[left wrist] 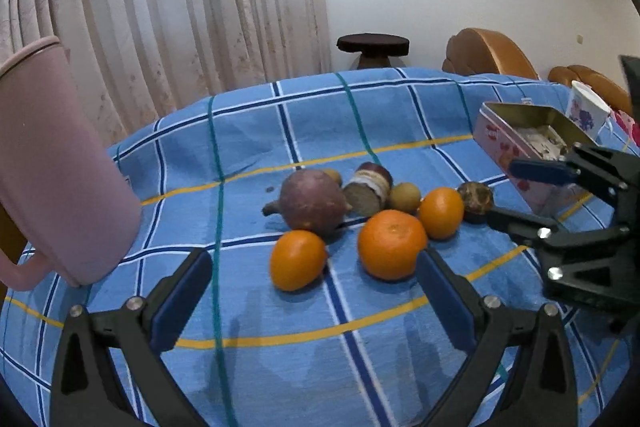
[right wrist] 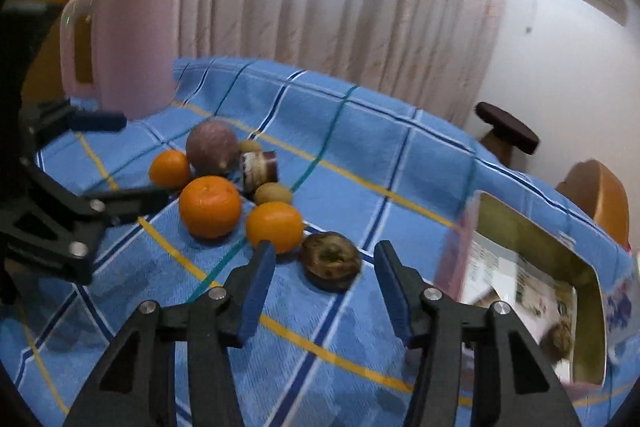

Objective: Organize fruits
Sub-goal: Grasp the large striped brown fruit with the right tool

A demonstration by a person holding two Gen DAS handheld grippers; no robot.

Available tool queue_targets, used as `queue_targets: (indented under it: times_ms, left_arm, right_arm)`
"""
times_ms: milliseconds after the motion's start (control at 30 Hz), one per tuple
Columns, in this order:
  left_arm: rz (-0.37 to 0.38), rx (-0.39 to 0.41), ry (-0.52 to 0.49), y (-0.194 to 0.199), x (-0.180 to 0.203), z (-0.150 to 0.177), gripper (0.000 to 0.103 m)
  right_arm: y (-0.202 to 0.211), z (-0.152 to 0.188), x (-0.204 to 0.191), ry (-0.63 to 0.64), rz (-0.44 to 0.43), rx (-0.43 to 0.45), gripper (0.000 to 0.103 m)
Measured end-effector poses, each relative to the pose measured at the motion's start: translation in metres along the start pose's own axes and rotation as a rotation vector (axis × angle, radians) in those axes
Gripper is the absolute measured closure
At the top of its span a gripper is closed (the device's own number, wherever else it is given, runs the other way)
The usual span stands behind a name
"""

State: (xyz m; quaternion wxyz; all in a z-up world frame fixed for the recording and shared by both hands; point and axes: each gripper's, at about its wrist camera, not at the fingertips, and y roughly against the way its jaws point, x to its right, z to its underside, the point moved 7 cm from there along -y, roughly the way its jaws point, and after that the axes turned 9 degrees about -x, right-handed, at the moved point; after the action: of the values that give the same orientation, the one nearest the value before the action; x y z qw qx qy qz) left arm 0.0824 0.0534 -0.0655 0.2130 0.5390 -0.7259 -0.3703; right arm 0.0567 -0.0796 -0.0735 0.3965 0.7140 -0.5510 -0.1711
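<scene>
Three oranges lie on the blue checked tablecloth (left wrist: 248,131): a left orange (left wrist: 298,259), a middle orange (left wrist: 392,244) and a right orange (left wrist: 441,212). Behind them are a purple sweet potato (left wrist: 310,202), a cut sweet potato piece (left wrist: 370,189), a kiwi (left wrist: 405,197) and a dark brown wrinkled fruit (left wrist: 475,198). My left gripper (left wrist: 314,291) is open just in front of the oranges. My right gripper (right wrist: 325,287) is open, its fingers on either side of the dark brown fruit (right wrist: 331,261), and it also shows in the left wrist view (left wrist: 508,195).
An open metal tin (right wrist: 540,267) with papers inside sits at the right, and a white printed cup (left wrist: 586,111) stands behind it. A tall pink jug (left wrist: 48,163) stands at the left. Beyond the table are a curtain, a dark stool (left wrist: 373,47) and orange chairs.
</scene>
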Motion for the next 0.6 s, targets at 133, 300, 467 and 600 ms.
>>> queue_targets:
  times_ms: [133, 300, 467, 600]
  left_arm:
    - [0.004, -0.002, -0.02, 0.002, 0.001, 0.0, 0.0]
    - [0.017, 0.015, -0.05, 0.008, 0.008, -0.002, 0.0]
    - [0.048, 0.012, -0.021, 0.011, 0.005, -0.002, 0.0]
    - [0.062, 0.011, -0.024, 0.01, 0.008, -0.002, 0.0]
  right_arm:
    - [-0.023, -0.006, -0.009, 0.104, 0.026, -0.079, 0.049]
    - [-0.027, -0.013, -0.005, 0.139, -0.021, -0.104, 0.05]
    - [-0.03, 0.002, -0.013, 0.238, -0.053, -0.161, 0.05]
    - [-0.04, -0.004, -0.01, 0.226, -0.01, -0.173, 0.05]
